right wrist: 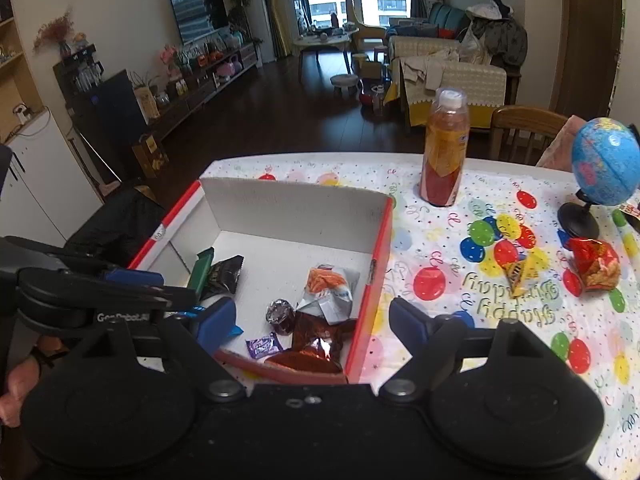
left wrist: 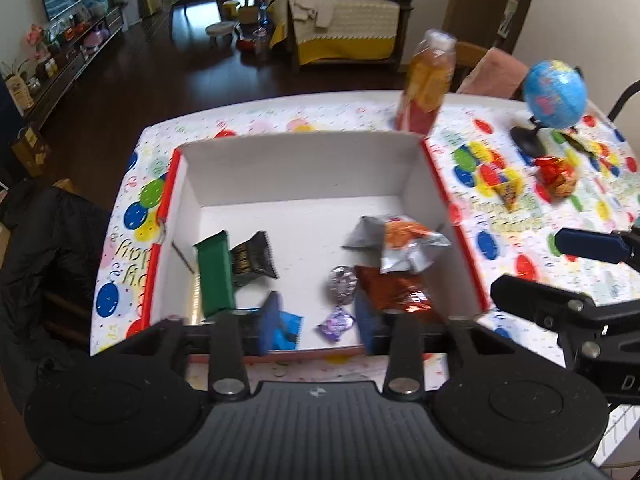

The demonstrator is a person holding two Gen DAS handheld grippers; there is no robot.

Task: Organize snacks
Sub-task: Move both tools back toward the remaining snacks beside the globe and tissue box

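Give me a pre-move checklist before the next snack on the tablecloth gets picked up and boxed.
1. Right tongs open, nothing between the pads: ok.
2. Left tongs open and empty: ok.
3. Red snack bag still outside the box, lying clear on the tablecloth: ok.
4. Yellow snack packet also outside, apart from the red bag: ok.
5. Free floor space in the box behind the wrappers: ok.
6. Globe stands close behind the red bag, its base nearly beside it; risk of a knock on approach: not ok.
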